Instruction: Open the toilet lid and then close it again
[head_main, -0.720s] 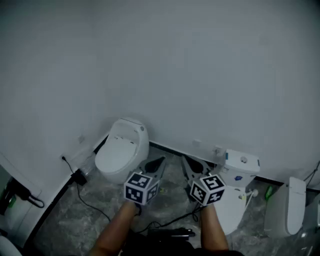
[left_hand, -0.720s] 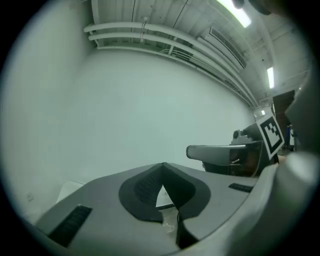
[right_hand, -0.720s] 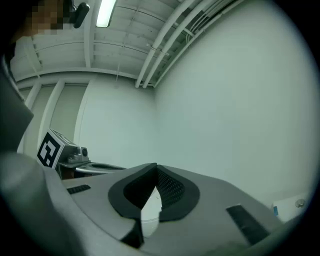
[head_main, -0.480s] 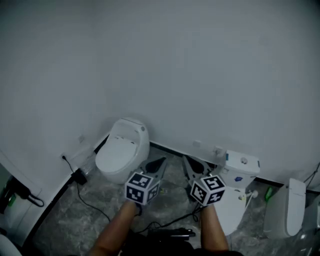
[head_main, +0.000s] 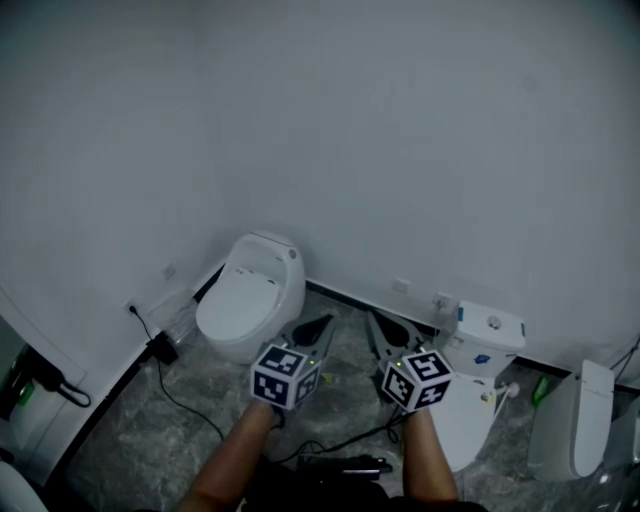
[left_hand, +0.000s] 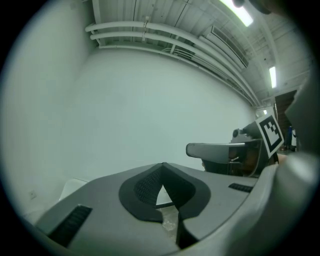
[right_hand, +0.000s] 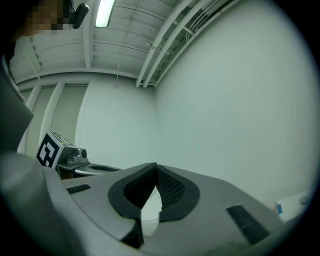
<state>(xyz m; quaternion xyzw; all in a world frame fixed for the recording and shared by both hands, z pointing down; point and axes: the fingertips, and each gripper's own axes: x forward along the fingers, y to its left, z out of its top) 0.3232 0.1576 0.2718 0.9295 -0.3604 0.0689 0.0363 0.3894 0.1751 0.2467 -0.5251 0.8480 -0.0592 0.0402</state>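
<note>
A white toilet (head_main: 252, 295) with its lid down stands against the wall at the left of the head view. Another white toilet (head_main: 478, 380) with a cistern stands at the right. My left gripper (head_main: 322, 322) is held above the floor between them, jaws shut and empty, pointing toward the wall. Beside it my right gripper (head_main: 372, 320) is also shut on nothing. In the left gripper view the left gripper (left_hand: 162, 167) shows its tips meeting, with the right gripper's marker cube (left_hand: 270, 134) at the right. The right gripper (right_hand: 154, 167) in its own view has tips closed against a bare wall.
A black cable (head_main: 190, 410) runs across the grey marbled floor from a wall socket (head_main: 135, 308). A third white fixture (head_main: 580, 420) stands at the far right. A dark object (head_main: 340, 465) lies on the floor near my arms. Plain white walls meet in a corner.
The head view has shifted slightly, so the toilets sit a little lower and to the right. Both grippers keep the same pose, shut.
</note>
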